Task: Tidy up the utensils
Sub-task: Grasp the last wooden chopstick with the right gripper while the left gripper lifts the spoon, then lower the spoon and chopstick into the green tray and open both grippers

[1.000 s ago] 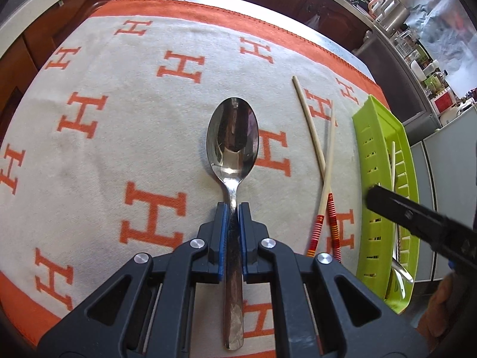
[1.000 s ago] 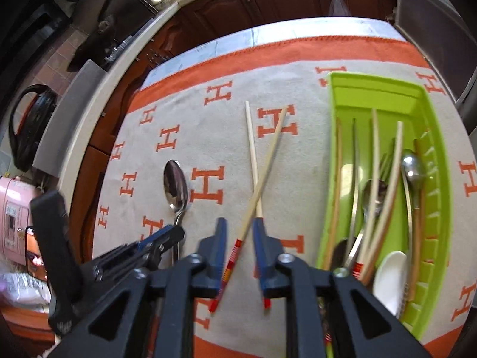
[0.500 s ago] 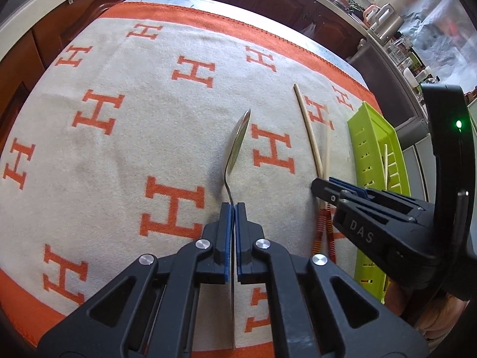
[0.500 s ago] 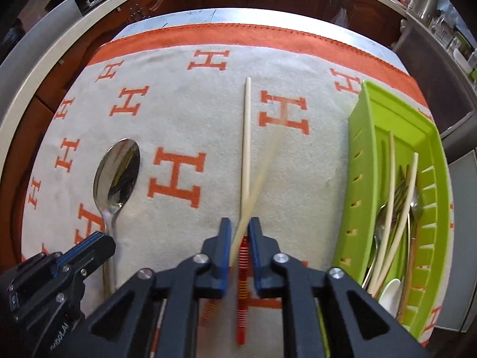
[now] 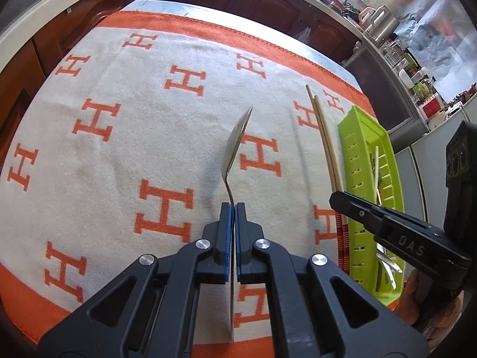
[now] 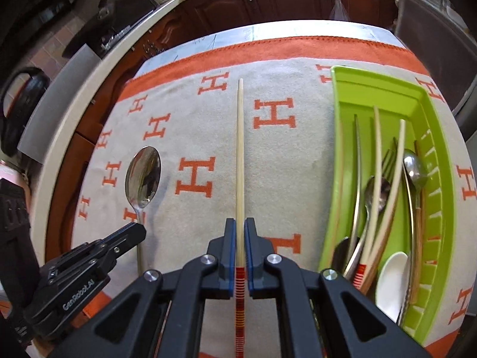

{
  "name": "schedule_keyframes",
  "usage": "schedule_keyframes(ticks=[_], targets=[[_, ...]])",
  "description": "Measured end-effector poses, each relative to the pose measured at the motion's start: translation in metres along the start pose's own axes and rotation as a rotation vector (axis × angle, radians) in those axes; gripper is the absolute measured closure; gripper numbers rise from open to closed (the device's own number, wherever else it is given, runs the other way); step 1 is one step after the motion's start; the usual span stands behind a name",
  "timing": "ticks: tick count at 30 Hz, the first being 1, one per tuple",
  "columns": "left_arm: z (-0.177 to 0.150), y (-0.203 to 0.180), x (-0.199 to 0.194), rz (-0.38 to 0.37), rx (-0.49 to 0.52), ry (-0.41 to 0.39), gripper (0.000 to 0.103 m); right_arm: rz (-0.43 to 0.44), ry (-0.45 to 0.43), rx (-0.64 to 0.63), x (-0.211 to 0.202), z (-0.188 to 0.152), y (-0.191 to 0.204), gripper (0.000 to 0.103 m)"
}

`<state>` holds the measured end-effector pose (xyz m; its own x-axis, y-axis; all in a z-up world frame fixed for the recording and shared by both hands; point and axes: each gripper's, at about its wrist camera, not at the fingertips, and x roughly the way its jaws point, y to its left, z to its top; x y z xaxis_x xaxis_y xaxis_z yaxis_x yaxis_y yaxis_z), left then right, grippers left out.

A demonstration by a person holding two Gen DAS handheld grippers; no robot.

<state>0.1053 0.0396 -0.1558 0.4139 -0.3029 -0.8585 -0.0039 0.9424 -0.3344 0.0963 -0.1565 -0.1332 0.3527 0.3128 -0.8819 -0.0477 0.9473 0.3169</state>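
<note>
The left gripper (image 5: 232, 208) is closed on the thin handle of a metal spoon (image 5: 237, 140), its blue pads pressed against the metal with almost no gap. From the left wrist camera the spoon shows edge-on, its bowl pointing away toward the far side of the cloth. From the right wrist camera the same spoon (image 6: 143, 176) shows its shiny bowl face-on, at the left, with the left gripper (image 6: 131, 232) just near of it.

The right gripper (image 6: 239, 223) is clamped on chopsticks (image 6: 240, 155), gripped close to their red-striped ends. In that view they line up as 1 pale stick running straight toward the far edge; the left wrist camera shows 2 sticks (image 5: 323, 140) side by side, so both are probably held, though the grip point itself is hidden there.

Both tools are over a beige cloth (image 5: 125, 155) with orange H letters and an orange border, which covers the table. A green plastic tray (image 6: 441, 161) sits on the cloth at the right, beside the chopsticks. It holds more pale chopsticks, a fork, 2 metal spoons and a white spoon, all lying lengthwise and crowded toward the near end. Dark wood cabinets (image 6: 286, 0) stand beyond the far edge of the table.
</note>
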Motion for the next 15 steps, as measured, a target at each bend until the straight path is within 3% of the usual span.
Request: schedule_keyframes(ticks=[6, 15], targets=[[0.005, -0.026, -0.015, -0.055, 0.036, -0.012, 0.103, 0.052, -0.054, 0.058, -0.036, -0.003, -0.021, 0.098], [0.015, -0.105, -0.033, -0.188, 0.154, -0.001, 0.103, -0.007, -0.123, 0.144, -0.074, -0.012, -0.072, 0.098]])
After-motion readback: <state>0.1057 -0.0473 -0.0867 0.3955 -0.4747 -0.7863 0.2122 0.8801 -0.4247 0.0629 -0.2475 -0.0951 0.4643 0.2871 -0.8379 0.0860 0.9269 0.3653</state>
